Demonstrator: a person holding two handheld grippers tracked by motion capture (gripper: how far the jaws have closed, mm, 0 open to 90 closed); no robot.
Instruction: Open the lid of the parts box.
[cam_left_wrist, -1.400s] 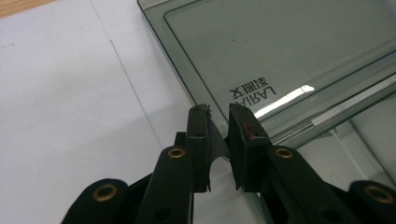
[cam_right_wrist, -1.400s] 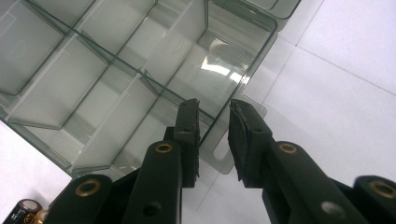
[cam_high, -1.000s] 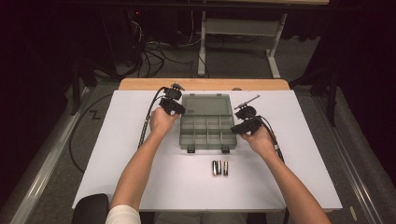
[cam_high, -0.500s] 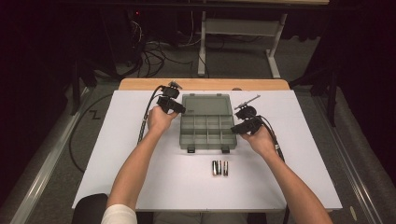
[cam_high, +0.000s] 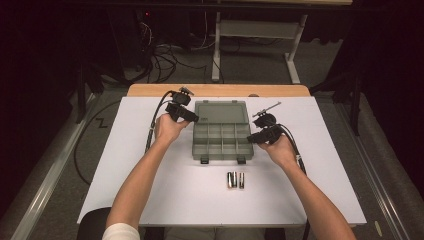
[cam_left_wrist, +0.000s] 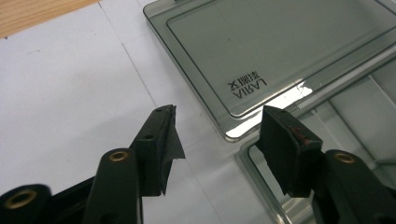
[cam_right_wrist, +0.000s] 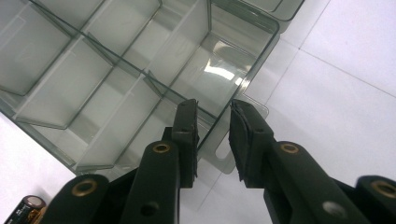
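Since a second ago my left gripper (cam_left_wrist: 215, 135) has just been opening off the smoky clear plastic organizer box (cam_high: 221, 131), nothing between its jaws; my right gripper (cam_right_wrist: 212, 140) straddles its near-right wall; two batteries (cam_high: 236, 179) lie nearer my right hand

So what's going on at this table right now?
A person works on a clear compartment box with a claw in each hand. Its lid lies folded open and flat. The left claw has just been opening at the lid's corner, nothing pinched. The right claw straddles the box's near wall. Two batteries wait in front.
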